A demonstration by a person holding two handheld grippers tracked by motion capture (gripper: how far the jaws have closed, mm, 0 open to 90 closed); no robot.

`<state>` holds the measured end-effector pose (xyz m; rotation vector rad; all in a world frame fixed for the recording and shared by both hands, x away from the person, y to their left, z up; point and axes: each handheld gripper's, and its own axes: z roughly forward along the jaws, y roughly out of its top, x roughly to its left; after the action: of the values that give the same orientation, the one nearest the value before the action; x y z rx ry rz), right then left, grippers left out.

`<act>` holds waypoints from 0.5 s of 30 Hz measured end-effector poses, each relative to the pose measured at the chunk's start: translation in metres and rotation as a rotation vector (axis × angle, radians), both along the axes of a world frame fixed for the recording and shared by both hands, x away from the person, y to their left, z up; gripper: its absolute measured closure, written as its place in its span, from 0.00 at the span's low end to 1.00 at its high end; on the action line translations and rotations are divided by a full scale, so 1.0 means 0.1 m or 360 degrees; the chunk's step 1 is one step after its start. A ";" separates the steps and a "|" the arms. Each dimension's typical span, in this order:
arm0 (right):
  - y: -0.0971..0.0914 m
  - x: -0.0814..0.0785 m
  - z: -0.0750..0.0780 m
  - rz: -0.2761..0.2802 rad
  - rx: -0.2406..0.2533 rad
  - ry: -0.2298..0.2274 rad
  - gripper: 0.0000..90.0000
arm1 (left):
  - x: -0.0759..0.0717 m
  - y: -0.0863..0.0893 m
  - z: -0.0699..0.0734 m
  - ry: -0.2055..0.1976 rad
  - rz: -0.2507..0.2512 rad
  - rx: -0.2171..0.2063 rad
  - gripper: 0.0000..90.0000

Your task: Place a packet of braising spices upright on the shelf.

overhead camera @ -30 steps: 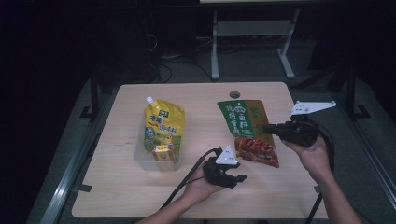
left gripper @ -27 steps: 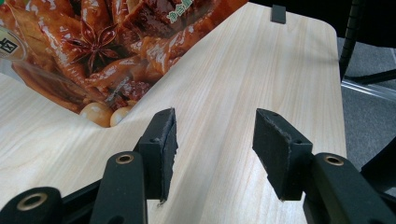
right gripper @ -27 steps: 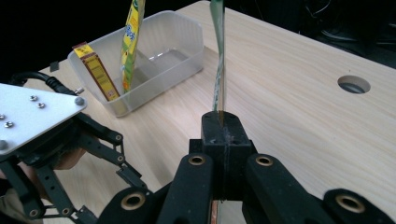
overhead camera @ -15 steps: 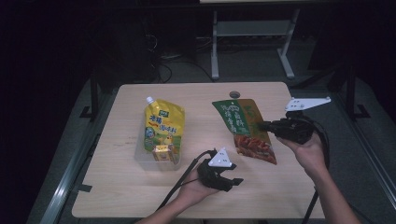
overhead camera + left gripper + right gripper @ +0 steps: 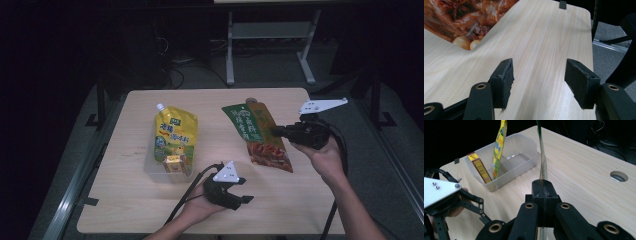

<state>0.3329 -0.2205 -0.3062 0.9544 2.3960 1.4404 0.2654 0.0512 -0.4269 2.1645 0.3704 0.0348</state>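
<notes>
One green pouch [image 5: 260,135] edge pinched, left gripper [image 5: 539,82] beside it

The print on the yellow pouch [image 5: 175,135] and green pouch [image 5: 257,132] is illegible.

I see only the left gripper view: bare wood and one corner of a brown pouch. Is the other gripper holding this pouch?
Observer: Yes, the right gripper is shut on one edge of the green and brown pouch.
Operator: What else is on the table?
Observer: A clear plastic tub, with a yellow spout pouch standing in it.
Operator: Is anything more in the tub?
Observer: A small yellow box, leaning near one end wall.
</notes>
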 end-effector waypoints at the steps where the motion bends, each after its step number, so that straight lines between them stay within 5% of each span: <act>1: 0.00 0.01 0.01 0.0001 0.0002 0.0000 1.00 | 0.00 0.00 0.00 -0.0003 -0.0005 0.0003 0.43; 15: 0.16 0.15 0.14 0.0043 0.0040 -0.0011 1.00 | -0.03 0.11 0.02 -0.0032 -0.0006 -0.0053 0.36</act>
<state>0.3477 -0.2047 -0.2925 0.9249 2.4001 1.4842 0.2629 0.0622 -0.4253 2.1303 0.3532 0.0477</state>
